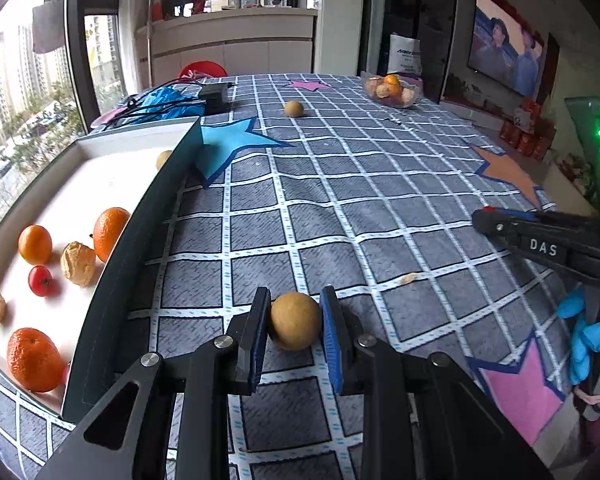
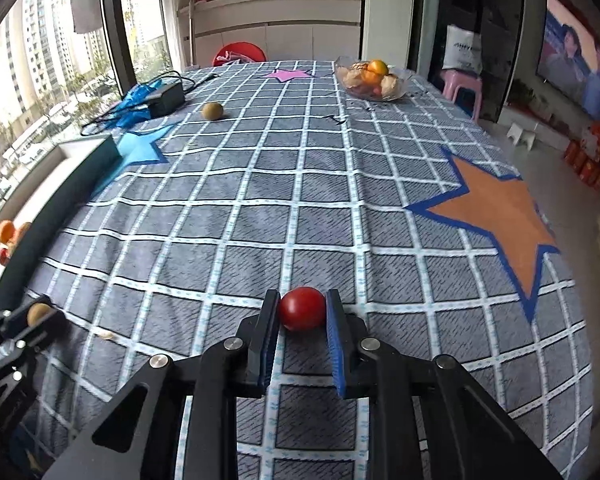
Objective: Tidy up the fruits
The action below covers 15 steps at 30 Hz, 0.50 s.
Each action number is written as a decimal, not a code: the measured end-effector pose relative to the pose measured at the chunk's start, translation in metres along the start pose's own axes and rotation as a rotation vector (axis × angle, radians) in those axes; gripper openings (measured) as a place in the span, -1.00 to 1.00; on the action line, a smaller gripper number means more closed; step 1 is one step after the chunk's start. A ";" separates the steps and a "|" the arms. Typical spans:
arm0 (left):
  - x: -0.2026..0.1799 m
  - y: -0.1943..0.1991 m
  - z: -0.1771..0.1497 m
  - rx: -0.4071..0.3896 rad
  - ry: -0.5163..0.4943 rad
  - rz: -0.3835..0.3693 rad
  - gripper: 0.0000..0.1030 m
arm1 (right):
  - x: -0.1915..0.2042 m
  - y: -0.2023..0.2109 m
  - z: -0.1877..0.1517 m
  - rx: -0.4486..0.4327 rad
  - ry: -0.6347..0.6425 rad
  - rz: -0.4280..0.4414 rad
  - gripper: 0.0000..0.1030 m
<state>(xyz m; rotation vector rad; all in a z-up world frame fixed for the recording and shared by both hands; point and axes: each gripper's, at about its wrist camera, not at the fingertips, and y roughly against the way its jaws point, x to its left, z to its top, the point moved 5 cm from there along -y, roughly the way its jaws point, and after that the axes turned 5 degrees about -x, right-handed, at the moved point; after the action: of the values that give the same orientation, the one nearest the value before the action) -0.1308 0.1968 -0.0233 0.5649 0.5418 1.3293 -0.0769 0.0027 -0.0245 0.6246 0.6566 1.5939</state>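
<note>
Daylight from tall windows falls on a long bench under a grey checked cloth with coloured stars. Along its left edge sits a white tray with a dark wall, already holding 3 oranges, a small red fruit and 2 husk-like pieces; a glass bowl of fruit stands at the far end. The left gripper has its fingers closed against a tan round fruit just beside the tray. The right gripper pinches a red fruit mid-bench. Another tan fruit lies loose farther off. Both fruits are smooth and round, so I judge a loose or off-centre squeeze could let either slip out and roll.
</note>
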 end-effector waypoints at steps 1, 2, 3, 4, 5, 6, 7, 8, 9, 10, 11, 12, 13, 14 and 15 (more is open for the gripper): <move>0.000 0.002 0.001 -0.007 -0.004 0.003 -0.47 | 0.001 0.002 0.000 0.002 -0.006 0.012 -0.54; 0.001 0.004 0.003 -0.014 -0.006 0.005 -0.47 | 0.002 0.004 0.001 0.002 -0.012 0.024 -0.54; 0.002 0.006 0.004 -0.017 -0.002 0.002 -0.47 | 0.003 0.006 0.002 0.002 -0.018 0.036 -0.54; 0.003 0.008 0.006 -0.019 0.006 -0.006 -0.47 | 0.005 0.009 0.003 0.001 -0.028 0.051 -0.54; 0.006 0.010 0.008 -0.021 0.015 -0.015 -0.47 | 0.007 0.011 0.004 0.002 -0.032 0.061 -0.54; 0.008 0.013 0.010 -0.027 0.022 -0.020 -0.47 | 0.010 0.013 0.006 0.002 -0.034 0.072 -0.54; 0.011 0.016 0.013 -0.035 0.026 -0.020 -0.47 | 0.013 0.016 0.009 0.000 -0.033 0.081 -0.54; 0.015 0.020 0.017 -0.048 0.030 -0.016 -0.47 | 0.017 0.019 0.011 -0.003 -0.030 0.089 -0.54; 0.018 0.023 0.019 -0.056 0.032 -0.013 -0.47 | 0.020 0.021 0.014 -0.007 -0.028 0.096 -0.54; 0.023 0.027 0.022 -0.067 0.036 -0.009 -0.47 | 0.025 0.023 0.017 -0.010 -0.028 0.106 -0.54; 0.028 0.031 0.025 -0.077 0.041 -0.004 -0.47 | 0.030 0.025 0.020 -0.012 -0.027 0.121 -0.54; 0.035 0.035 0.029 -0.087 0.046 0.004 -0.47 | 0.037 0.027 0.024 -0.015 -0.024 0.135 -0.54; 0.041 0.038 0.032 -0.096 0.052 0.013 -0.47 | 0.043 0.029 0.027 -0.017 -0.020 0.147 -0.54; 0.048 0.042 0.035 -0.105 0.058 0.022 -0.47 | 0.052 0.031 0.031 -0.019 -0.012 0.163 -0.54; 0.057 0.045 0.038 -0.113 0.062 0.036 -0.47 | 0.060 0.032 0.034 -0.020 -0.004 0.178 -0.54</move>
<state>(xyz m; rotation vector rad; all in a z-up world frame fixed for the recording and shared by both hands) -0.1297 0.2564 0.0322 0.4439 0.5060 1.4062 -0.0809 0.0614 0.0238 0.6862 0.5947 1.7617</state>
